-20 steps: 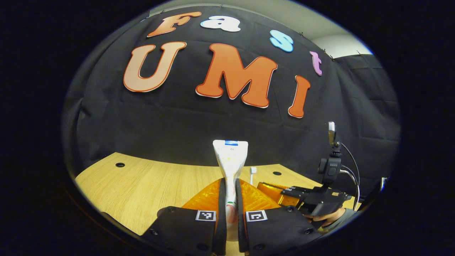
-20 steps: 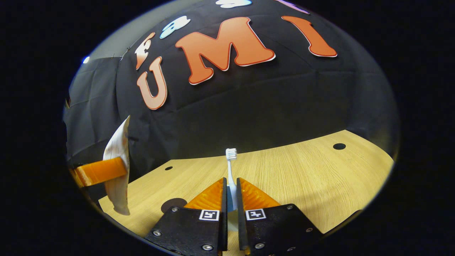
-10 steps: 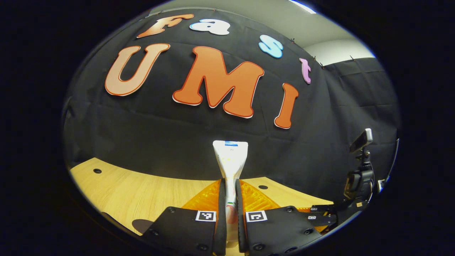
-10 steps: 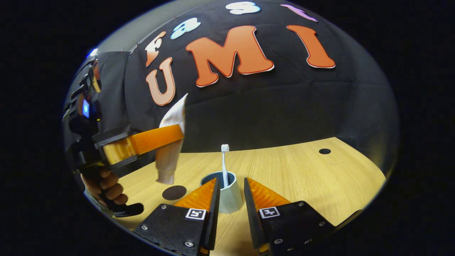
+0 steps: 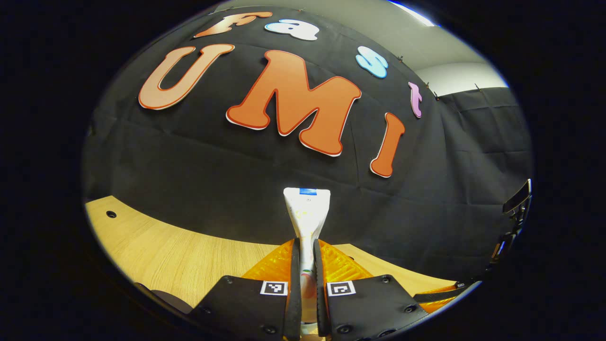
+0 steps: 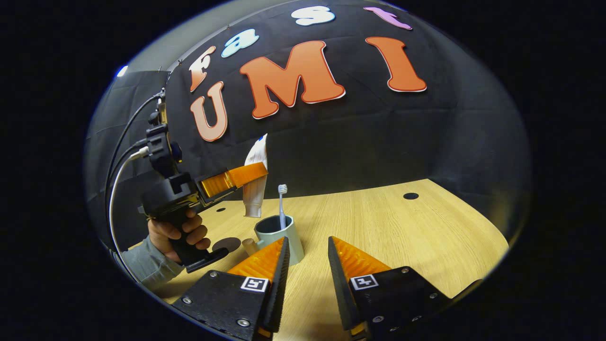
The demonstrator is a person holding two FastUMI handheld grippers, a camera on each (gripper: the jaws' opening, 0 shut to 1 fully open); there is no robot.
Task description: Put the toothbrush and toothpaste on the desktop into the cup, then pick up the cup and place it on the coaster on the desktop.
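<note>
One toothpaste tube (image 5: 307, 213) is pinched between both fingers of the left gripper (image 5: 304, 265), clamped tight around its lower half, so the flat crimped end with the blue strip sticks up past the fingertips. From the right gripper view you can see that same tube (image 6: 255, 182) hanging cap-end down, up in the air just above and a bit left of the cup (image 6: 277, 237), not touching it. A hand (image 6: 177, 234) in a grey sleeve holds that gripper's handle, with cables running off the top. The cup is a pale blue-grey tumbler standing upright on the wooden desktop (image 6: 402, 232), and the toothbrush (image 6: 282, 206) is already in it, bristles up, leaning on the rim. The right gripper (image 6: 305, 258) has its fingers spread apart and holds nothing; the cup sits just beyond its left finger. A dark round coaster (image 6: 226, 244) lies flat on the desktop left of the cup, with a small tan cylinder thing (image 6: 249, 246) between them, can't tell what it is.
</note>
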